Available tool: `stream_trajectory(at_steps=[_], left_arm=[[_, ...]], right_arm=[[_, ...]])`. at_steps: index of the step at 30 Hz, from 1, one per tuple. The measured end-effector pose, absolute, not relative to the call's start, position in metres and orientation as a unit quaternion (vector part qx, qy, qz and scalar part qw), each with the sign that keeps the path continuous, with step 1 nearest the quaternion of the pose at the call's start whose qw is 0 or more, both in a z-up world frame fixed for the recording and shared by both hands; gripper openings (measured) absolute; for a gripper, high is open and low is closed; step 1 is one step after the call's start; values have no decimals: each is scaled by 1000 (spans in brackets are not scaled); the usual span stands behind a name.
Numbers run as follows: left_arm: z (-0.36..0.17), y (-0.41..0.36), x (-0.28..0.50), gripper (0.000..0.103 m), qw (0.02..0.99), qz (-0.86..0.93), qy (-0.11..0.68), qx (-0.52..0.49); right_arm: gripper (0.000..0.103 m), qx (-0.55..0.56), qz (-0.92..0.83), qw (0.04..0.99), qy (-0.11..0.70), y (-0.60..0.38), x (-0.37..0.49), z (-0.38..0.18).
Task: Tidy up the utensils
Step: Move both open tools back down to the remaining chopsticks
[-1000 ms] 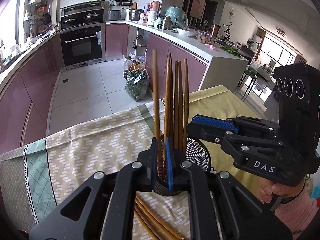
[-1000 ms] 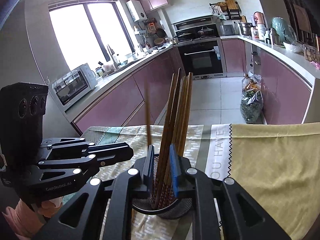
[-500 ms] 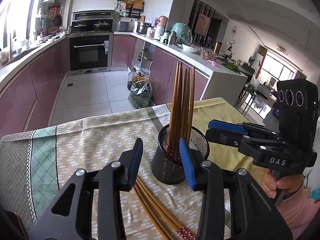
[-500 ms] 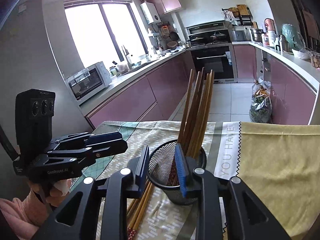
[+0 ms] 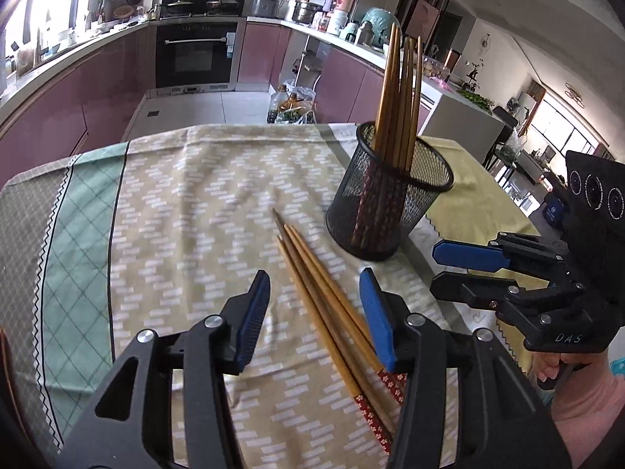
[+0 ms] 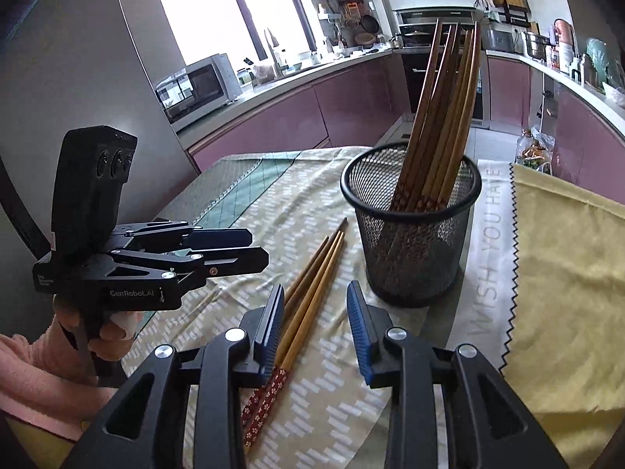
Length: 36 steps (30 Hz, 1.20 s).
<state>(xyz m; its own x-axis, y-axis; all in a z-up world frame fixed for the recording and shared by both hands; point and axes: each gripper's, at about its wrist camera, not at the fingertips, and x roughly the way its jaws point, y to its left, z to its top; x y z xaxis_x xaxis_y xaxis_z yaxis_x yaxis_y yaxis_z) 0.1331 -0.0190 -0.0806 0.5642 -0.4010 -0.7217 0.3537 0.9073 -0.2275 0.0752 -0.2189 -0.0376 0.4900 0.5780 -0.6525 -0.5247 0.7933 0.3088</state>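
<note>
Both grippers have pulled back from the black mesh cup [image 5: 390, 203], which now stands ahead of them holding a bundle of upright chopsticks [image 5: 398, 101]. The left gripper [image 5: 314, 314] hovers with its blue pads spread apart above three loose chopsticks [image 5: 324, 301] lying on the patterned tablecloth [image 5: 187, 211]. The right gripper [image 6: 314, 318], also spread apart and empty, has those chopsticks just below its left pad.

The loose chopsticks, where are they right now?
The loose chopsticks lie flat on the patterned tablecloth, just left of the mesh holder, in front of both open grippers.
</note>
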Motion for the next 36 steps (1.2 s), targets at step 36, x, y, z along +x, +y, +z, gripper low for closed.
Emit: stream_trajectory(at_steps=[36], left_arm=[[-121, -36, 120, 49, 875, -171, 452, 30]], right_arm=[[31, 10, 300, 849, 435, -192, 69, -77]])
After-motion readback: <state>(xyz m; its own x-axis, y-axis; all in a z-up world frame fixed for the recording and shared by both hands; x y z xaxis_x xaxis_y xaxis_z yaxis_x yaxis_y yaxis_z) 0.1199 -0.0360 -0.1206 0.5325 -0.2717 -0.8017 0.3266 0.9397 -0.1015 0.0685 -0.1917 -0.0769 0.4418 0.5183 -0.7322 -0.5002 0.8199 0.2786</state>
